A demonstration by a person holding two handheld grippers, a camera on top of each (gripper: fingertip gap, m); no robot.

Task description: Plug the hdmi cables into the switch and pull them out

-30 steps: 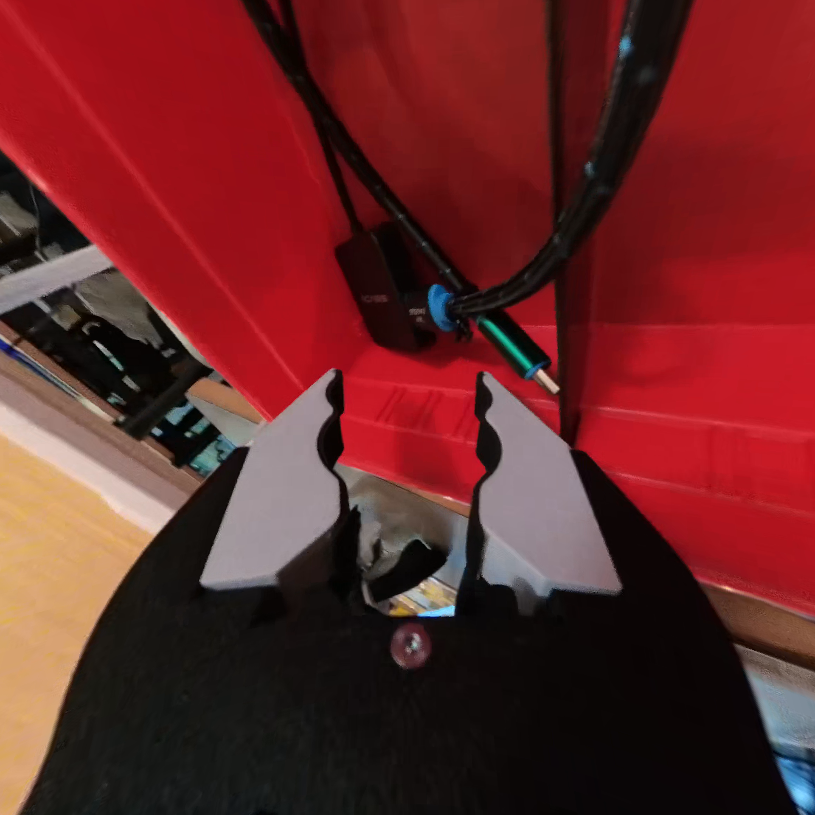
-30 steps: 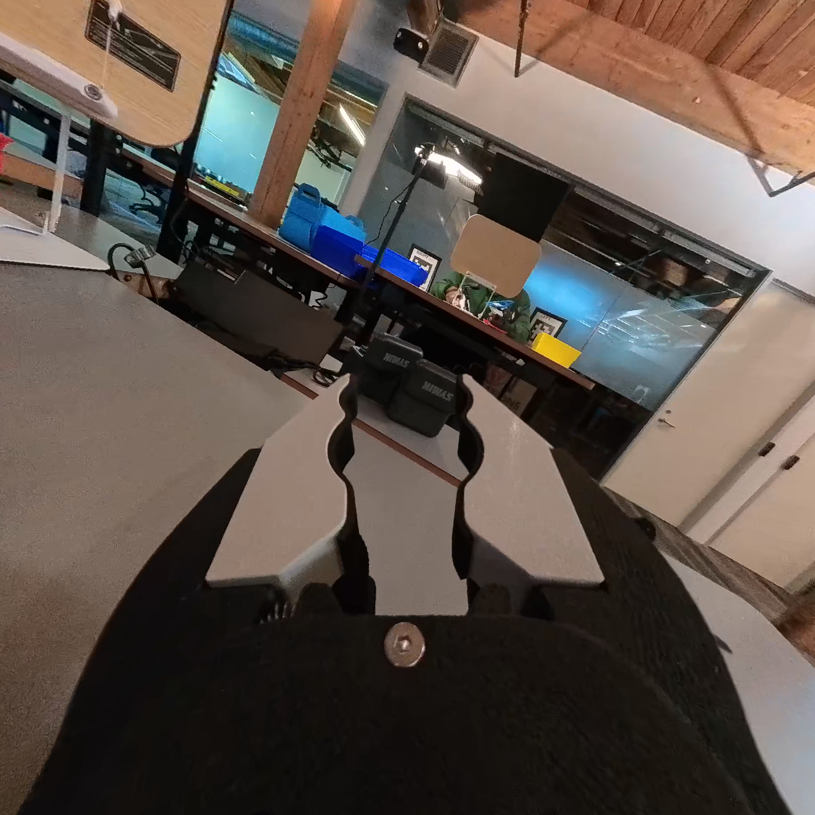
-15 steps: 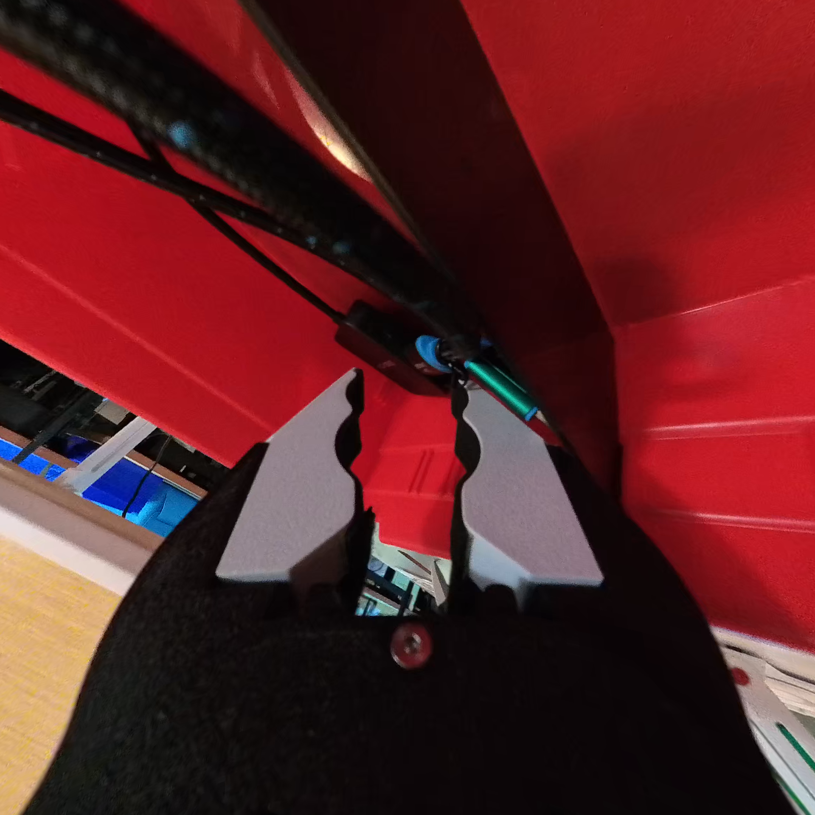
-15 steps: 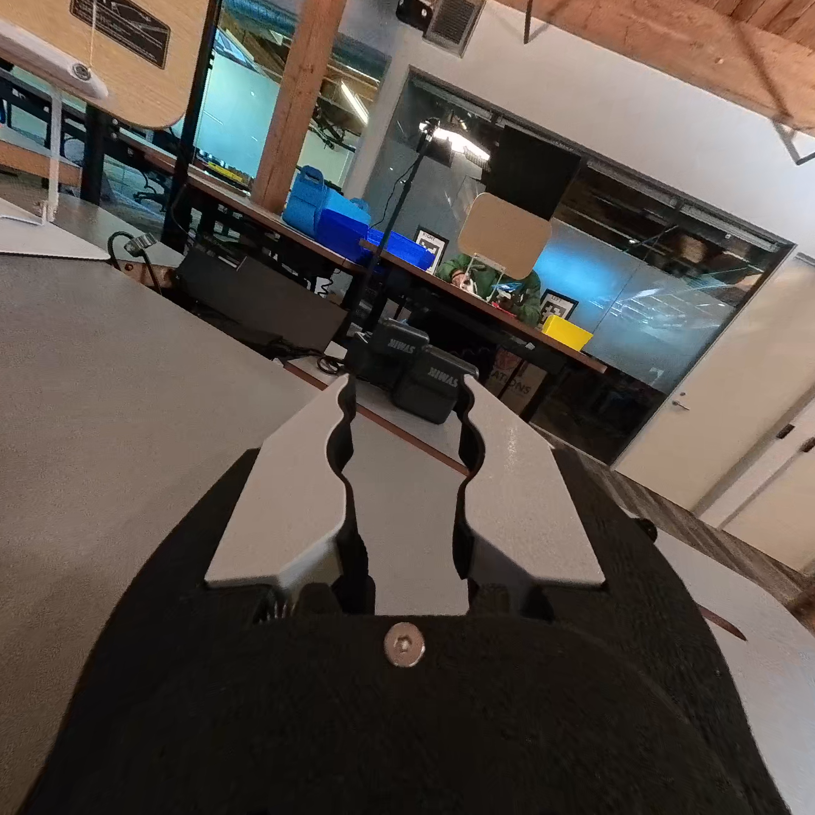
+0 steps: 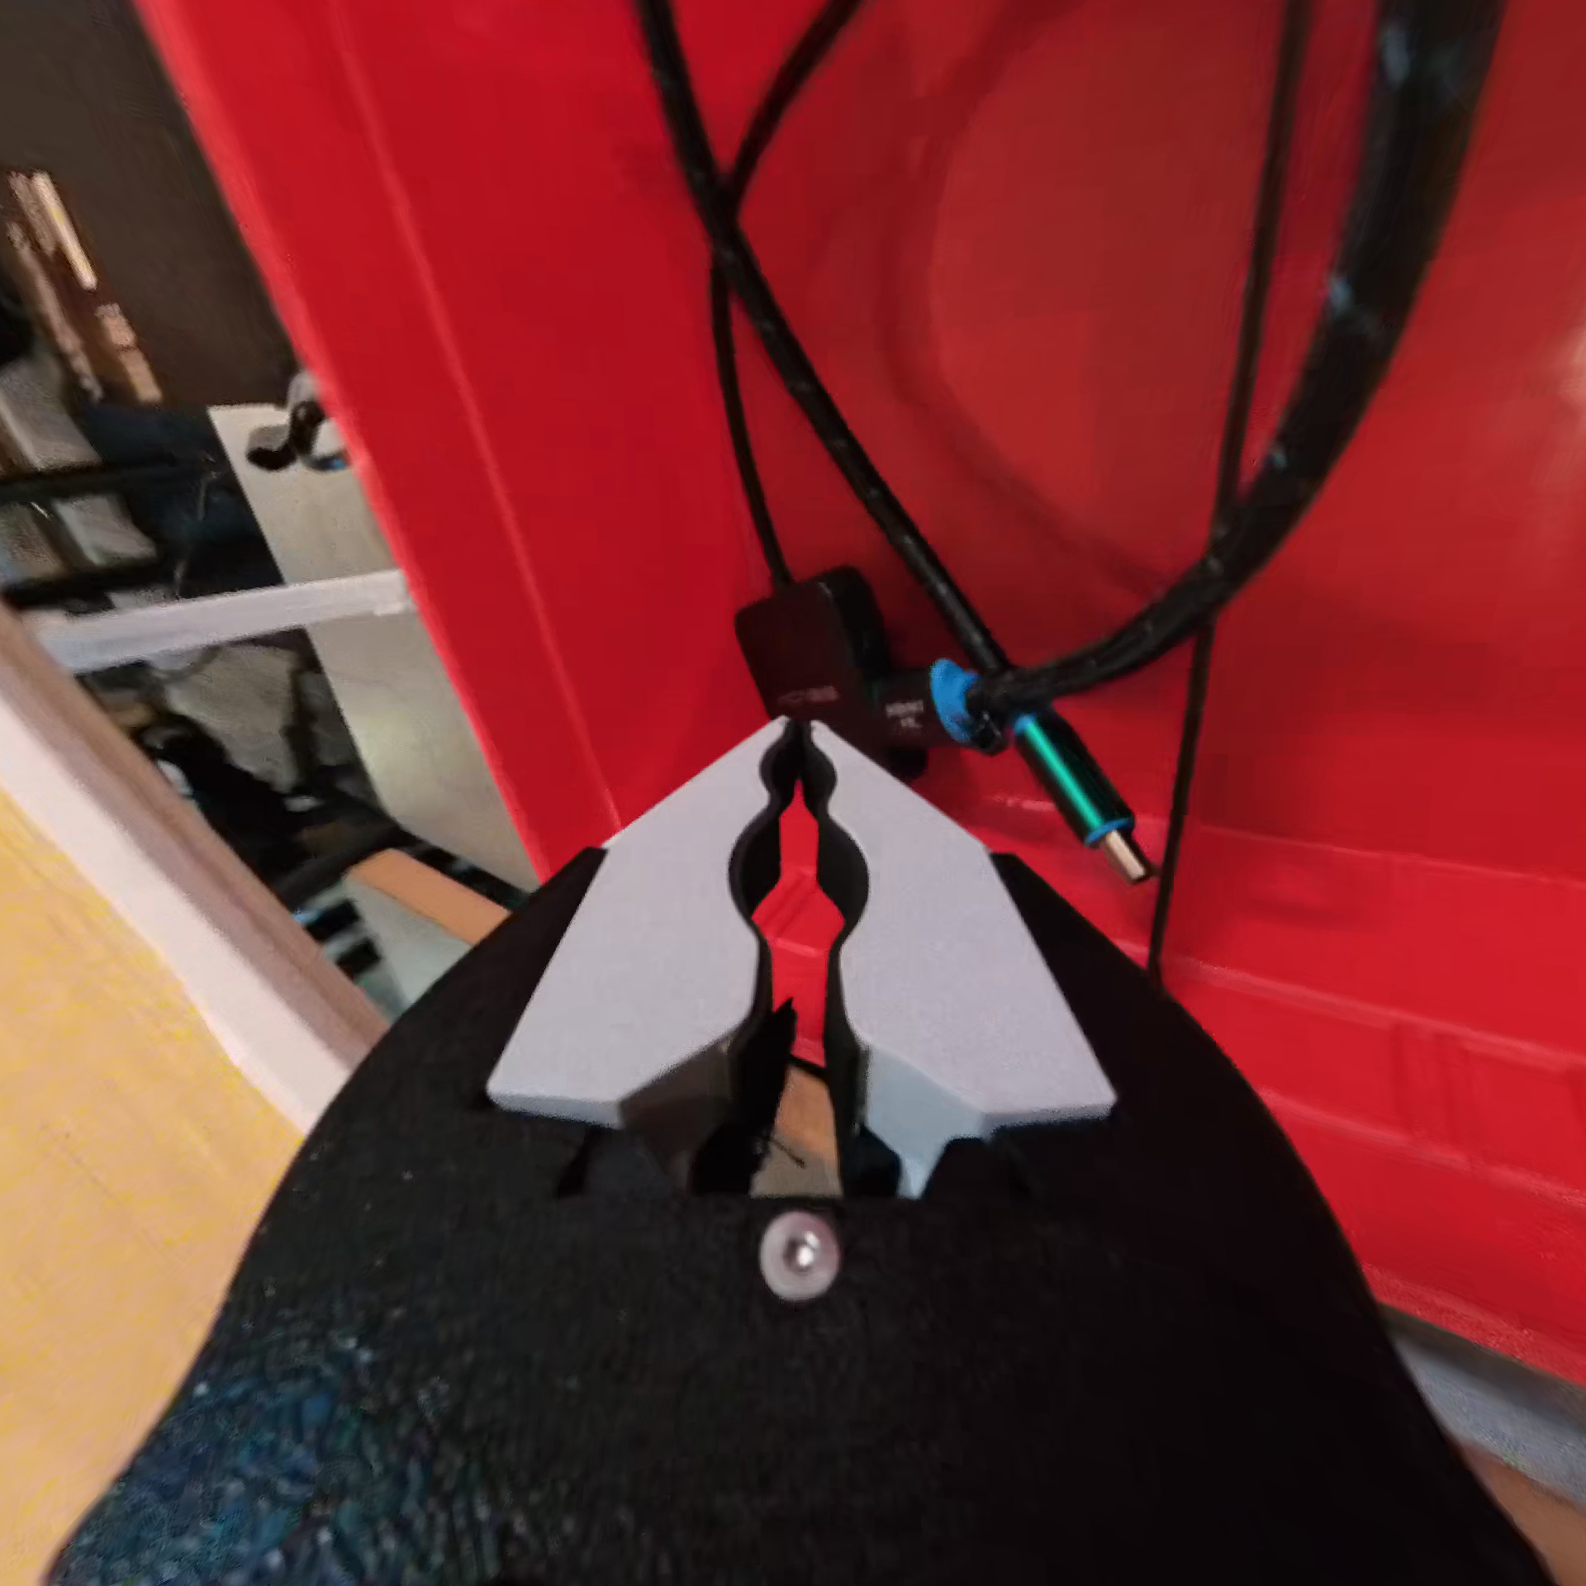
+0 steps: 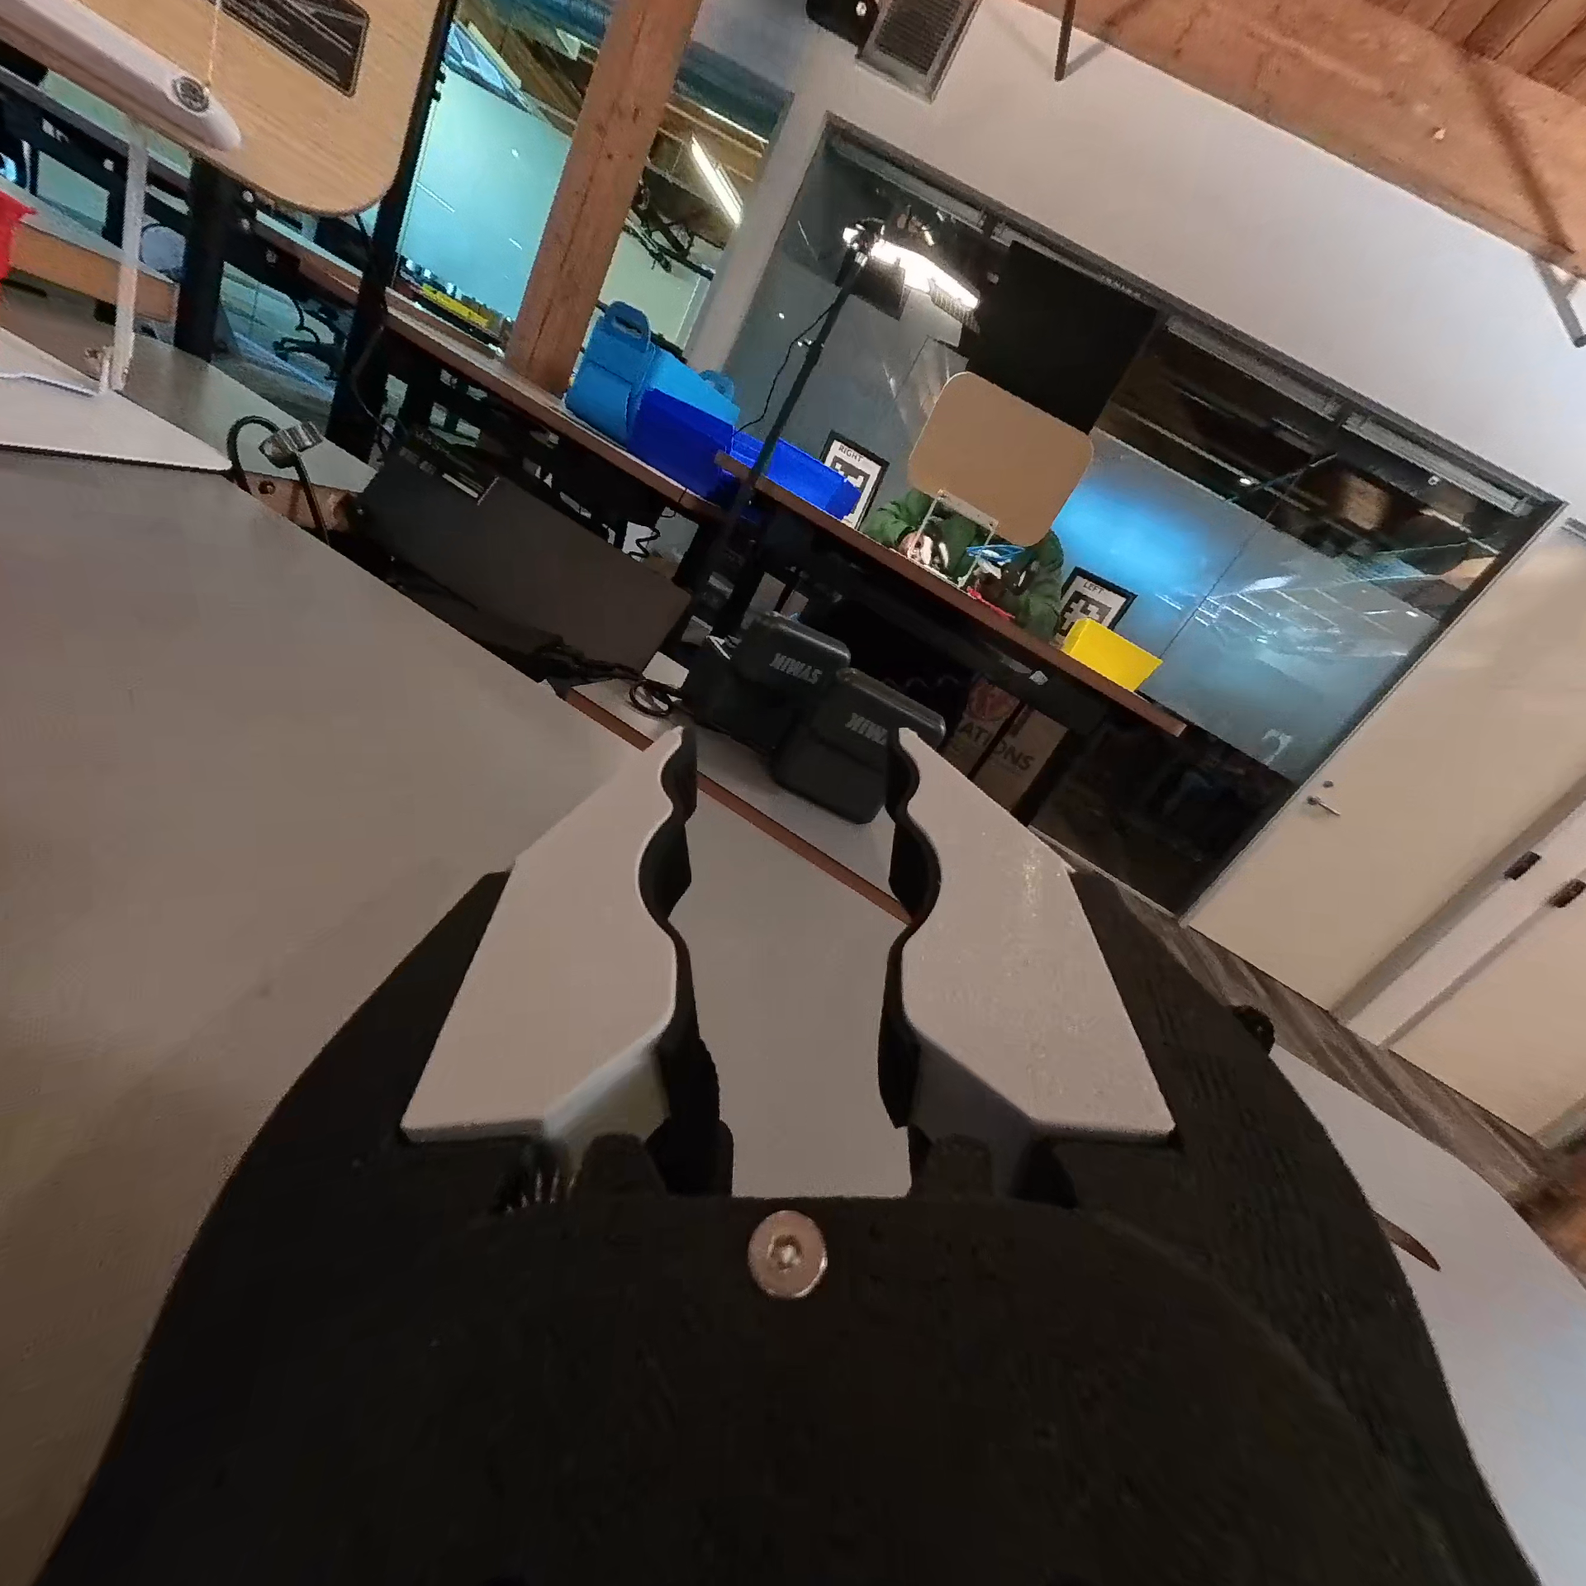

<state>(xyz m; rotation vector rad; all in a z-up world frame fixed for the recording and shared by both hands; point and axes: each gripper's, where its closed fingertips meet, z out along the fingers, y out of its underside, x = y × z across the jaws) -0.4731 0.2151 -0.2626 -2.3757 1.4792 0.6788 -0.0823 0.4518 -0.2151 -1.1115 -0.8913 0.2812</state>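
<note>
In our left wrist view, our left gripper (image 5: 798, 729) is pinched nearly closed, with only a thin crack between the tips. We cannot tell if the tips nip the bottom edge of the small black switch (image 5: 802, 648) or just sit in front of it. We think we close up here to hold the switch steady.

The switch sits inside a red bin (image 5: 532, 360), at twelve o'clock from our tips. Its long side runs up and down, and a thin black wire leaves its top.

At two o'clock from the tips a black plug with a blue ring (image 5: 923, 708) is pushed into the switch's side. Its braided HDMI cable (image 5: 1270, 532) loops up and away to one o'clock.

Farther right, a loose green plug (image 5: 1077, 794) lies slanted, with its metal tip pointing to five o'clock.

In the other view, our right gripper (image 6: 789, 772) is open wide and holds nothing. It waits above a grey table (image 6: 214, 729), pointing away from the bin.
</note>
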